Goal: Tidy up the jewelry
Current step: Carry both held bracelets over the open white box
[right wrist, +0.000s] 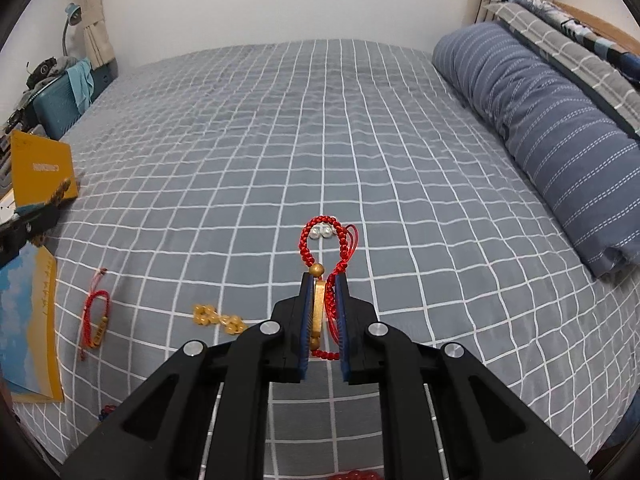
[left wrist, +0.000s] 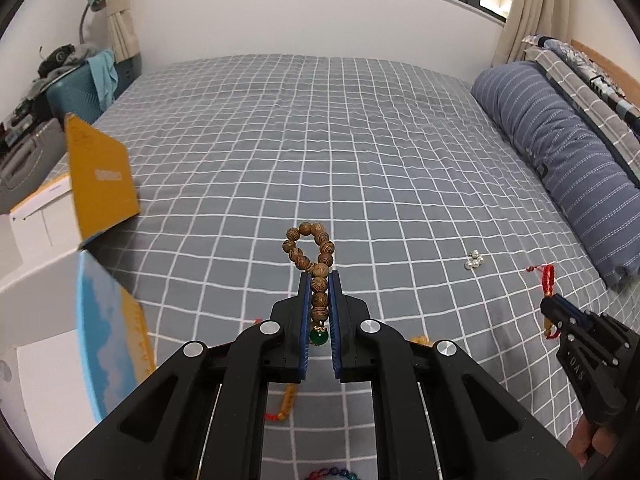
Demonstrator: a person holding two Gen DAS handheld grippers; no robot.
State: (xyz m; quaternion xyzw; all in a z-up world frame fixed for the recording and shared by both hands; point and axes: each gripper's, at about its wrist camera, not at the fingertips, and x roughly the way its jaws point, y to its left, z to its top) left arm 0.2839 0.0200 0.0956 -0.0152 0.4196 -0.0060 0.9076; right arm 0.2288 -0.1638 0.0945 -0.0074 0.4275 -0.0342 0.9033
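Both grippers are carrying loads, left point(left wrist: 319, 280) clamping wood beads point(left wrist: 310, 250), right point(right wrist: 323, 282) pinching a red cord point(right wrist: 325, 236), so each should be swinging toward the box point(left wrist: 44, 216) at nine o'clock, keeping squeeze steady to avoid dangling loops slipping.

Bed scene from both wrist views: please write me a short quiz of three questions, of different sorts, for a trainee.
1. True or false: the left gripper is shut on a wooden bead bracelet that carries a green bead.
2. Multiple choice: what does the right gripper hold? A) a pearl cluster B) a red braided bracelet with gold beads C) a yellow box
3. Fill in: the small pearl cluster lies on the checked ____, apart from both bracelets.

Key: 1 true; 2 B; 3 bedsheet.
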